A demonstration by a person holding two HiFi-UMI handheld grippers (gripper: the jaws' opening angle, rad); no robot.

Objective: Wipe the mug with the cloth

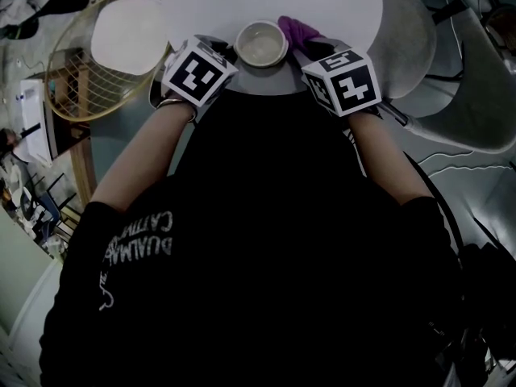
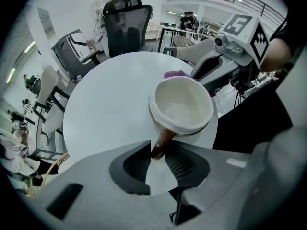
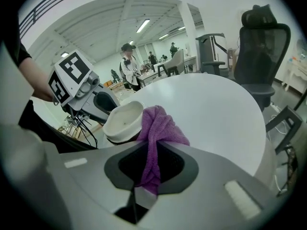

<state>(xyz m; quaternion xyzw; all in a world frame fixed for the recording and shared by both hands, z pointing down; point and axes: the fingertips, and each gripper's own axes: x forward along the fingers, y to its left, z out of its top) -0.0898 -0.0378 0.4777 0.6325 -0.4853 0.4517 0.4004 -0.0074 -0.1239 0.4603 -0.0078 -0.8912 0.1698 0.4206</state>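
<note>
At top centre of the head view, the left gripper (image 2: 156, 155) clamps the brown handle (image 2: 162, 142) of the cream ceramic mug (image 2: 181, 104); the right gripper (image 3: 152, 153) pinches the purple terry cloth (image 3: 156, 126) against its side (wiping, apparently); next, sweep around the wall.

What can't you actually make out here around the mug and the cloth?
- Head view: the marker cubes cover the left claw and right claw, so neither grip shows there.
- Left gripper view: the mug hides nearly all of the cloth; its rim hides its outer wall.
- Right gripper view: the cloth covers where it meets the mug; the mug's handle is behind its body.
</note>
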